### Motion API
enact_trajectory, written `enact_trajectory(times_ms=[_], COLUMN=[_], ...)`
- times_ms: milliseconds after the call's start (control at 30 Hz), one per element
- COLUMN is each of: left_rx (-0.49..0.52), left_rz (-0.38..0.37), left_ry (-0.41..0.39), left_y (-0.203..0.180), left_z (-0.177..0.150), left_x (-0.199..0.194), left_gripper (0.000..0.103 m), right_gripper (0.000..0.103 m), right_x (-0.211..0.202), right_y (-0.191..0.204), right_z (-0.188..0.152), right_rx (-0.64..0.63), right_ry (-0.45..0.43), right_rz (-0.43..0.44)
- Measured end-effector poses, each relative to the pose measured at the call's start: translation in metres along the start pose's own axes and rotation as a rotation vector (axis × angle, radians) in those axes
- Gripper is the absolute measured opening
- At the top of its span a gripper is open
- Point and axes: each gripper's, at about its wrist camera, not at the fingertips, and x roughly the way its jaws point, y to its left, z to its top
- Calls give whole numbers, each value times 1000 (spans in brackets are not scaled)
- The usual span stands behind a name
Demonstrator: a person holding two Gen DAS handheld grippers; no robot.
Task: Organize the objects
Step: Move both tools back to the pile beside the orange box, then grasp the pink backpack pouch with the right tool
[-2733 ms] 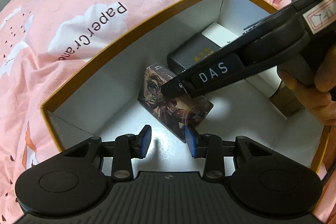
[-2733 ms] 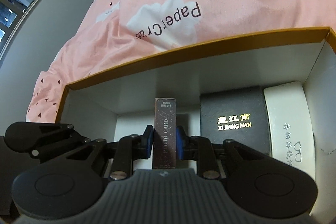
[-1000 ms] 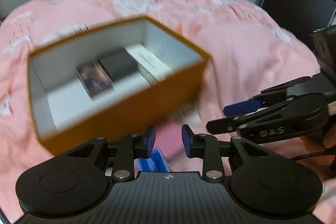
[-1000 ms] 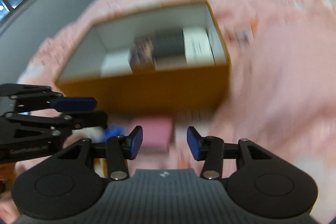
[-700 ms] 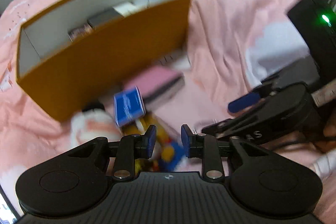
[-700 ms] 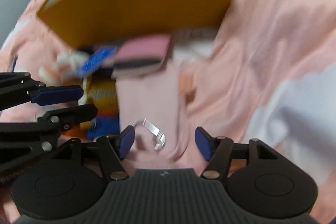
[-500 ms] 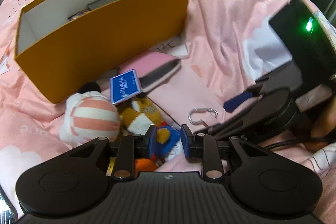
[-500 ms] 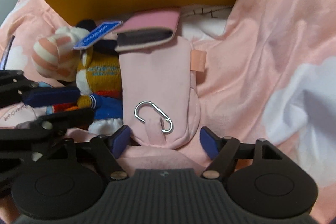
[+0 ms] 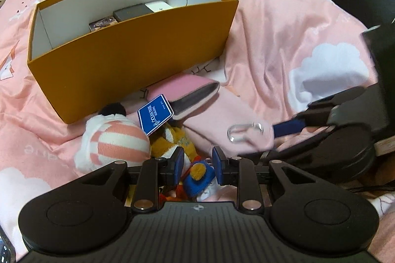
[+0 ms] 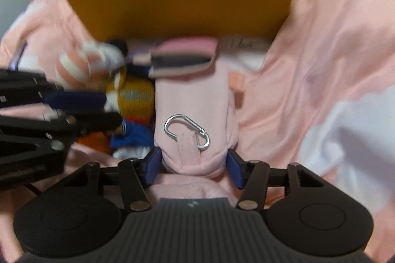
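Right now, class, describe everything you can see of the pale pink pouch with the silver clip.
The pale pink pouch is soft fabric, long and flat, lying on the pink bedspread before the orange box. A silver carabiner hangs from a fabric loop at its near end, and a small peach tab sticks out of one side. A darker pink case rests across its far end. The right gripper is closing around its near end.

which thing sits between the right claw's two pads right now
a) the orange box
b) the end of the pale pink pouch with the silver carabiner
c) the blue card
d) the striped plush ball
b: in the right wrist view the right claw straddles the near end of the pale pink pouch, just below its silver carabiner, and its jaws are closing on it.
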Motion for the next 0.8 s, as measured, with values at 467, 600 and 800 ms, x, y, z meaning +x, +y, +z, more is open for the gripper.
enact_trajectory(times_ms=[467,600,800], left_rx=[16,13,-25], left_rz=[-28,-49,-114], left_ry=[-126,-133,-102], left_y=[9,12,13], left_z=[23,32,38], left_x=[0,10,32], left_gripper=[32,35,40], right_gripper=[51,52,63], right_x=[-30,-22,-10], right_y=[-12,-19,-32], right_z=[55,66,74], right_rx=[122,149,191], right_ry=[-273,-311,-332], right_rz=[-1,7,36])
